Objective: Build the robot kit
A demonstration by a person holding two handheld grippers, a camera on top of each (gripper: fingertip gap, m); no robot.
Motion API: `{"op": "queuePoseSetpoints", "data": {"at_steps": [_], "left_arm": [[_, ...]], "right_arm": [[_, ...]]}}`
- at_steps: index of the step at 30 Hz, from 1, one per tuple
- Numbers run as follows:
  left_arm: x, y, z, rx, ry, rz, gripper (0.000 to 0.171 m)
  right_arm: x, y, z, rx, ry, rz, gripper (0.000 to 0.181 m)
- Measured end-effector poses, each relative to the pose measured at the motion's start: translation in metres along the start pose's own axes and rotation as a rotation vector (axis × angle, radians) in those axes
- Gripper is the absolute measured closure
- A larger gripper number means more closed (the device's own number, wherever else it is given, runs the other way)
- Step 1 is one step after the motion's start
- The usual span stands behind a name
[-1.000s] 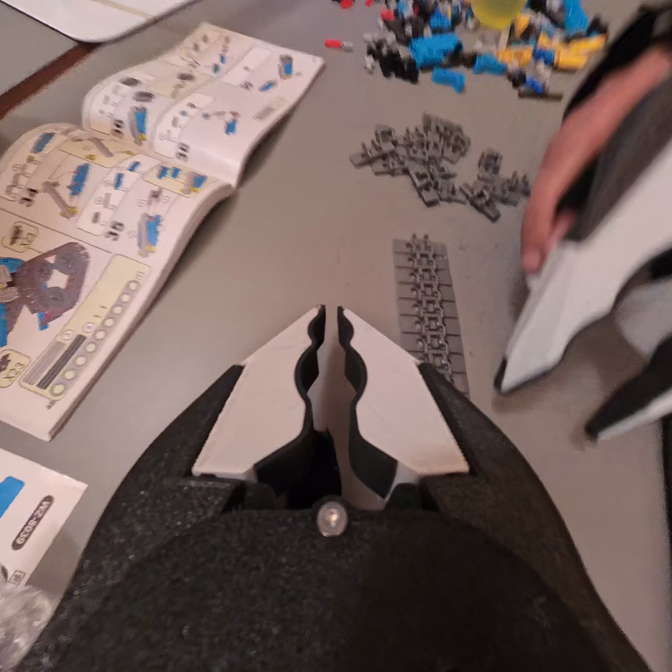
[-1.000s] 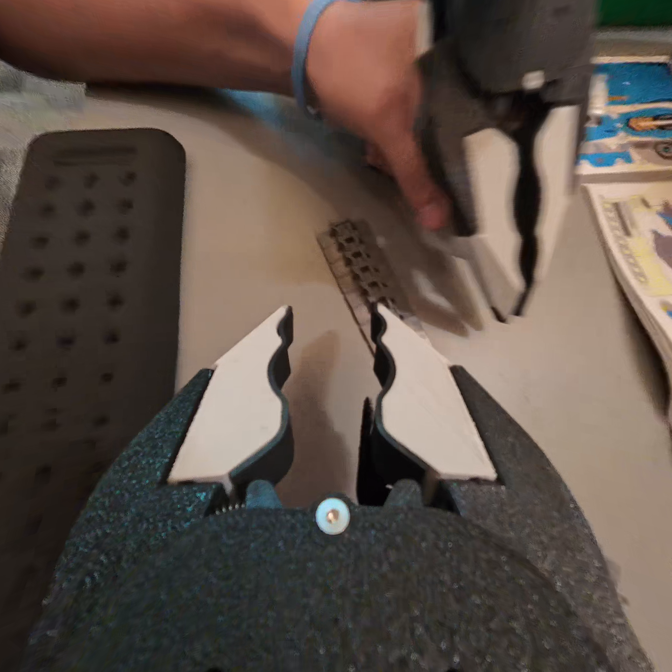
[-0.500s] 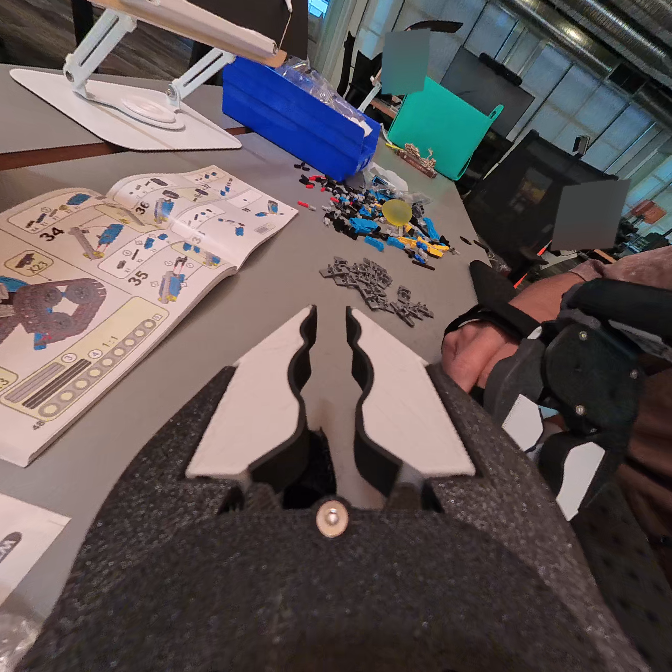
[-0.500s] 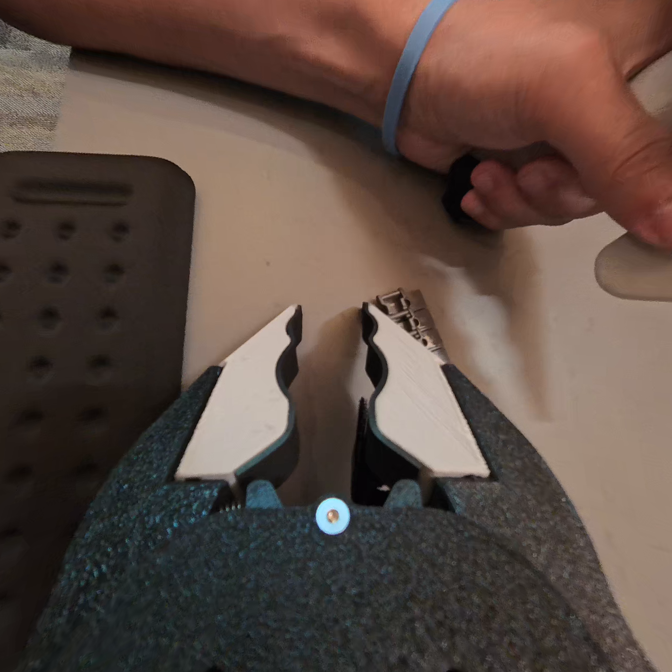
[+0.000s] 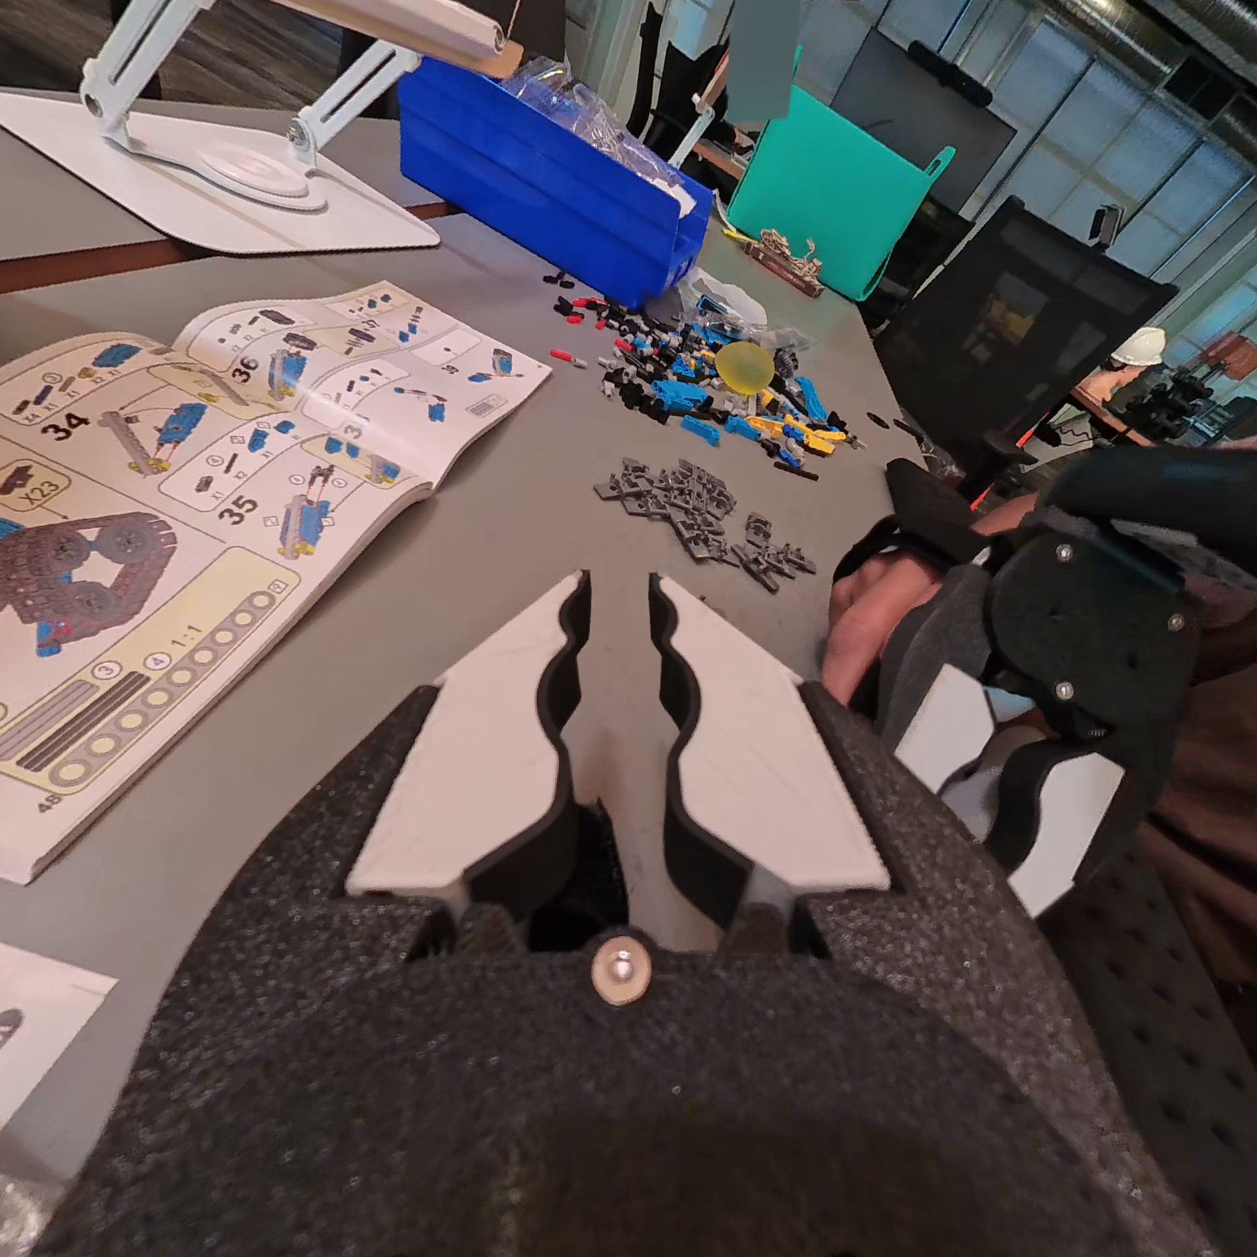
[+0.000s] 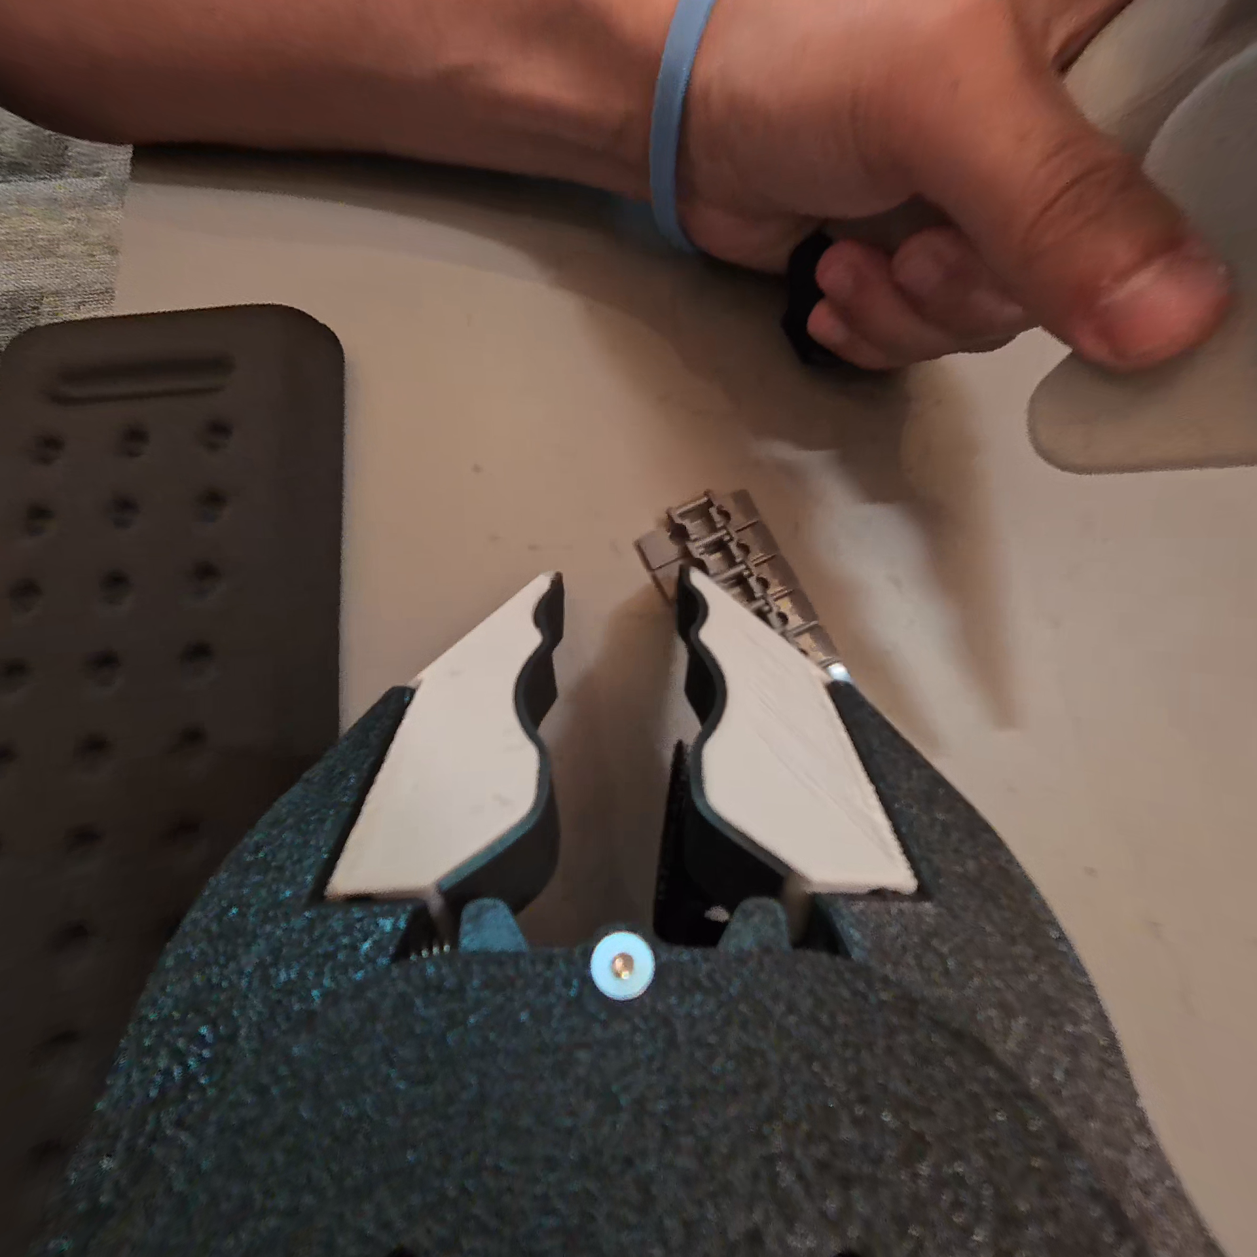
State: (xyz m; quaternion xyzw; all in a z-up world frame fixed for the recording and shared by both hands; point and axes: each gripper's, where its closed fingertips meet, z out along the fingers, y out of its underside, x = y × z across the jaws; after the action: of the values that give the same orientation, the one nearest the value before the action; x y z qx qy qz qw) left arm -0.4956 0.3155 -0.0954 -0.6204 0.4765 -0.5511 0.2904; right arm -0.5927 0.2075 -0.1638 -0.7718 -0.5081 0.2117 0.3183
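Since half a second ago both views have changed little: the left gripper [image 5: 617,578] has its white fingers a bit wider apart, and in the right wrist view the person's hand with a pale blue wristband [image 6: 939,170] sits closer to the camera; the right gripper [image 6: 619,578] holds its fingers spread with nothing between them, and the left fingers are also apart and empty. Only the right wrist view shows the grey strip of linked plastic track pieces [image 6: 728,551]; it lies flat on the grey table [image 6: 510,422], partly hidden under the right-hand finger [image 6: 782,734], whether touching it I cannot tell. Only the left wrist view shows the open instruction booklet with coloured drawings [image 5: 224,476] at the left, the loose heap of small grey links [image 5: 687,503], the pile of blue, yellow and black plastic parts [image 5: 721,401] and the blue plastic bin [image 5: 544,183] behind it. A dark perforated mat [image 6: 136,612] lies at the left of the right gripper; bare table is open ahead of both grippers, up to the hand.
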Motion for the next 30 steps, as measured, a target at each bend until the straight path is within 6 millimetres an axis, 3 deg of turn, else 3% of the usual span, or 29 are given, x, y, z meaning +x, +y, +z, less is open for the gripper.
{"op": "queuePoseSetpoints", "data": {"at_steps": [30], "left_arm": [[-0.001, 0.002, 0.001, -0.016, 0.000, -0.012, 0.154]], "right_arm": [[0.014, 0.017, -0.021, -0.021, 0.037, 0.037, 0.150]]}}
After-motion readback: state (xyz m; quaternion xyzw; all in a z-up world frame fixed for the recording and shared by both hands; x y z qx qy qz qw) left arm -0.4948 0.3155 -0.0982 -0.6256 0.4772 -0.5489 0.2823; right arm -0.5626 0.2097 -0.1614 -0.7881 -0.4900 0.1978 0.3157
